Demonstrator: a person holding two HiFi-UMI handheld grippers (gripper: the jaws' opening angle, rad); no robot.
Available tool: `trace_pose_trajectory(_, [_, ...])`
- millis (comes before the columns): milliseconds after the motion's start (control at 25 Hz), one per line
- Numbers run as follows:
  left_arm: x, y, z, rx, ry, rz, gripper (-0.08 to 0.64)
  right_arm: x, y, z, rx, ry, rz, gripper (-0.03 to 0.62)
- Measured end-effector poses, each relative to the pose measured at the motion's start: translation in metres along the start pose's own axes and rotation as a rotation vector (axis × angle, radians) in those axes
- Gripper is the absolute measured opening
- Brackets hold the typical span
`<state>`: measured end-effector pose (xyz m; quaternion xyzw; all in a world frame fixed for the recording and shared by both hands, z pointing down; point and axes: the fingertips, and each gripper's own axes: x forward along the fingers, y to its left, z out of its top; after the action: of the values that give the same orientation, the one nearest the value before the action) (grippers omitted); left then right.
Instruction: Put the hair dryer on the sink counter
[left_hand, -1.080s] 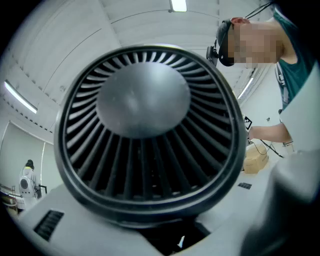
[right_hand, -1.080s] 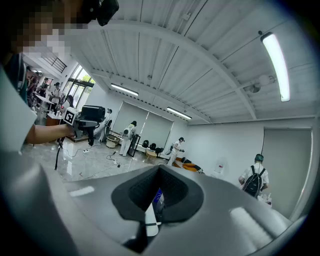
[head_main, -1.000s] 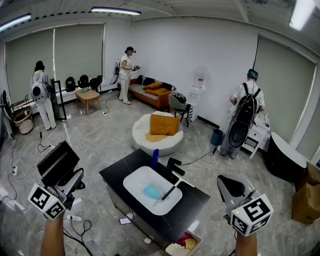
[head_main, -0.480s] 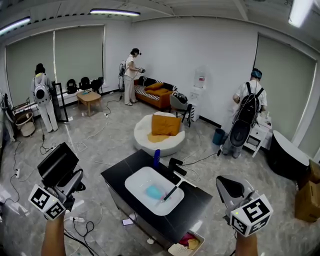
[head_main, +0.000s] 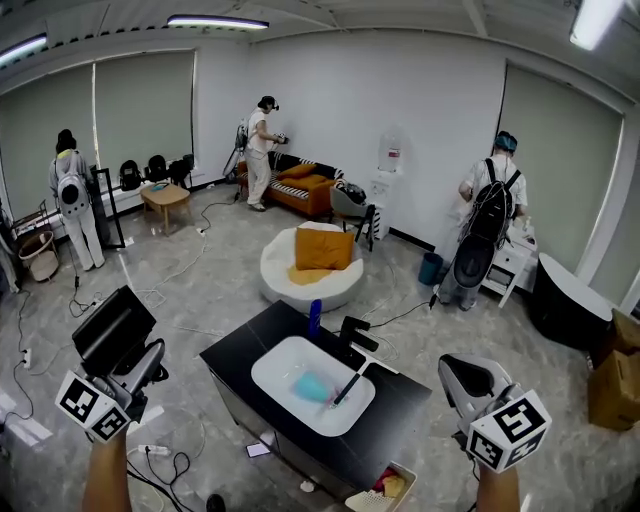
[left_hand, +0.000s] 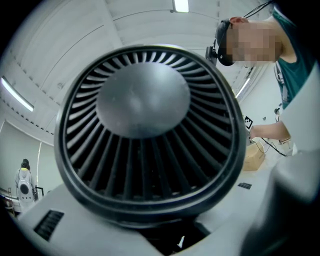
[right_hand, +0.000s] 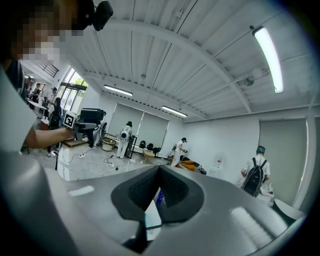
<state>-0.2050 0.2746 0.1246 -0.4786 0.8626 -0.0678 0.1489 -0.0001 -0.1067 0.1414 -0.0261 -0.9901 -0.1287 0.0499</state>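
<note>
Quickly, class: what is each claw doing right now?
Left claw: closed on the hair dryer.
Right claw: closed, holding nothing.

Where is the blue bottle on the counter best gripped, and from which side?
Probably round its middle, jaws level, coming from the head view's left: the bottle stands upright at the counter's far edge, and the faucet stands close on its right.
</note>
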Motion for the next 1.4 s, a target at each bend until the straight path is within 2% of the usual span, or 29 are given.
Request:
trace_pose_trajectory(160, [0.004, 0.064, -0.019, -0.021, -0.022, -0.037, 0.250, 0.034, 0.022, 0.016, -0.006, 0.007, -0.081, 0.011])
trace_pose_trajectory(440, [0.034, 0.184, -0.039, -0.024, -0.047, -0.185, 0.249, 0.089, 0.070, 0.066, 0.014, 0.004, -0.266, 0.011])
trace_pose_trajectory(760, [0.073, 0.261, -0.057, -0.070, -0.085, -0.291, 0.249, 0.119, 0.104, 0.087, 0.012, 0.075, -0.404, 0.011])
trace_pose_trajectory(960, [0.104, 0.276, -0.070, -0.098, -0.116, -0.362, 0.247, 0.116, 0.116, 0.087, 0.020, 0.109, -0.500, 0.011])
trace_pose_trajectory(1080, [0.127, 0.269, -0.070, -0.101, -0.131, -0.416, 0.247, 0.104, 0.118, 0.086, 0.025, 0.134, -0.558, 0.011])
trace_pose_trajectory(1240, [0.170, 0.237, -0.065, -0.086, -0.147, -0.489, 0.247, 0.081, 0.105, 0.075, 0.046, 0.177, -0.624, 0.011])
trace_pose_trajectory(1400, [0.209, 0.182, -0.068, -0.095, -0.165, -0.574, 0.247, 0.052, 0.093, 0.048, 0.060, 0.217, -0.670, 0.011])
